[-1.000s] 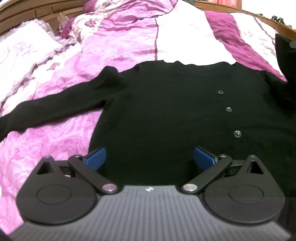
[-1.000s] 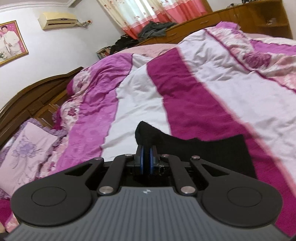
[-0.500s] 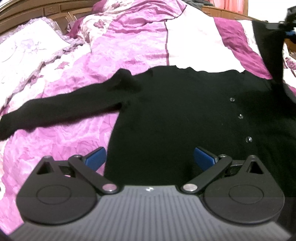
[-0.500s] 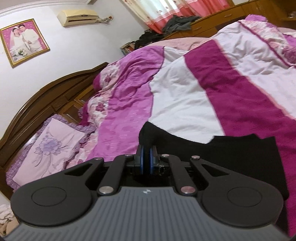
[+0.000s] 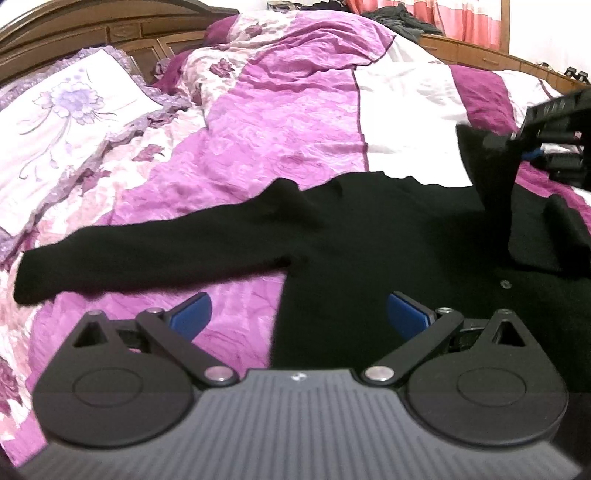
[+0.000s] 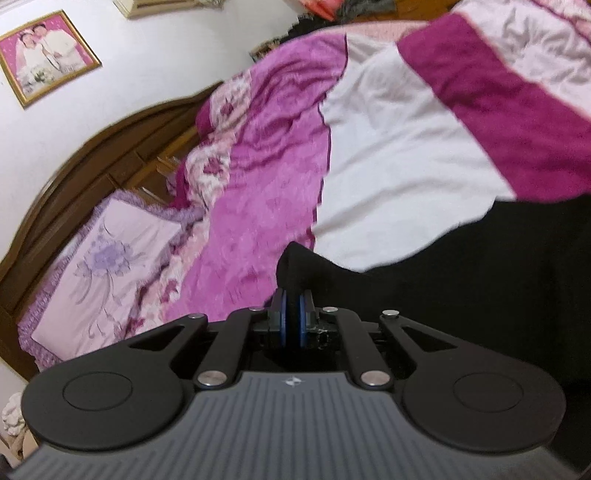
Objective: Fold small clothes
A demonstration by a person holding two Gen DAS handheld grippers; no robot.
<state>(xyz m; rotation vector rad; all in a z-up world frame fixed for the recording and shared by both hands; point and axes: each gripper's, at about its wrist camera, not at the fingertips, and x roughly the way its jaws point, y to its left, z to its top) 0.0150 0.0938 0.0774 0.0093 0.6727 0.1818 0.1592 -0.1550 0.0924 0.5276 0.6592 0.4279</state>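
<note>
A black buttoned cardigan [image 5: 388,236] lies flat on the pink and white bedspread [image 5: 288,122]. Its left sleeve [image 5: 147,251] stretches out toward the left. My left gripper [image 5: 299,314] hovers open above the cardigan's lower left edge, nothing between its blue pads. In the right wrist view my right gripper [image 6: 291,321] is shut on the other black sleeve [image 6: 306,269], which is lifted and hangs over the cardigan's body. The same right gripper [image 5: 554,136] shows at the right edge of the left wrist view, carrying that sleeve [image 5: 487,166] above the garment.
A floral pillow [image 5: 62,122] lies at the left by the dark wooden headboard [image 5: 92,26]. A framed photo [image 6: 44,55] hangs on the white wall. Clothes are piled [image 5: 399,18] on a wooden unit beyond the bed.
My right gripper has swung the held sleeve leftward over the cardigan's body. My left gripper has drifted left, so the outstretched sleeve now fills more of its view.
</note>
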